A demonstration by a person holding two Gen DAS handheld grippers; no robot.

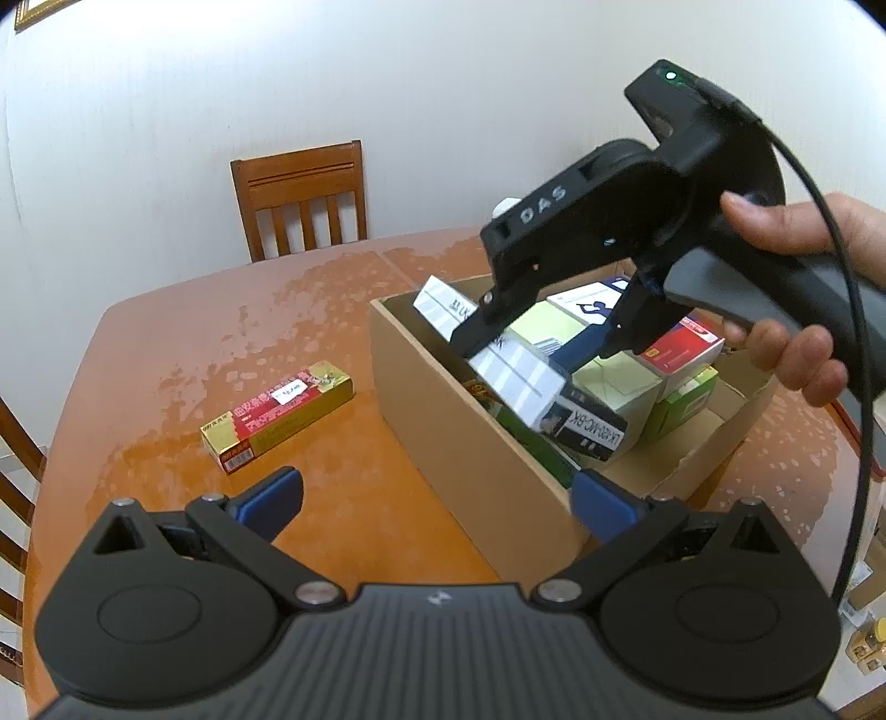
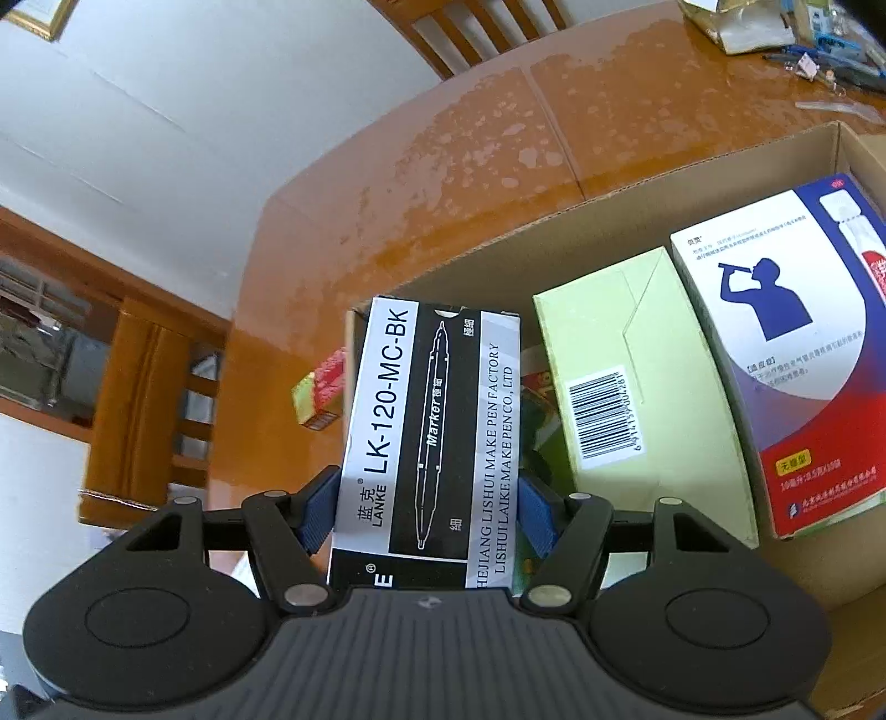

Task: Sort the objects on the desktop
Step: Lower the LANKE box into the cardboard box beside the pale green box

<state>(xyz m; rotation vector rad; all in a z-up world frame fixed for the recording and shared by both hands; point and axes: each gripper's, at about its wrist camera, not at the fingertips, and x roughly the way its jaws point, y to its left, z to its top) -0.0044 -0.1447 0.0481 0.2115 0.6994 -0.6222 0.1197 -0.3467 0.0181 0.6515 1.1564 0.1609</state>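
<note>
My right gripper [image 2: 426,518] is shut on a black-and-white marker pen box [image 2: 432,443], with one blue pad pressed on each long side. In the left wrist view a hand holds this gripper [image 1: 548,340] tilted down over the open cardboard carton [image 1: 470,443], the marker box [image 1: 515,376] slanting into it. My left gripper [image 1: 437,501] is open and holds nothing, low over the table beside the carton's near wall. A red-and-gold box [image 1: 277,415] lies flat on the table, ahead and to the left of it.
Inside the carton [image 2: 609,221] lie a pale green box [image 2: 637,387], a white, blue and red medicine box [image 2: 792,360] and several others. A wooden chair [image 1: 302,199] stands at the far table edge. Clutter [image 2: 819,50] lies beyond the carton.
</note>
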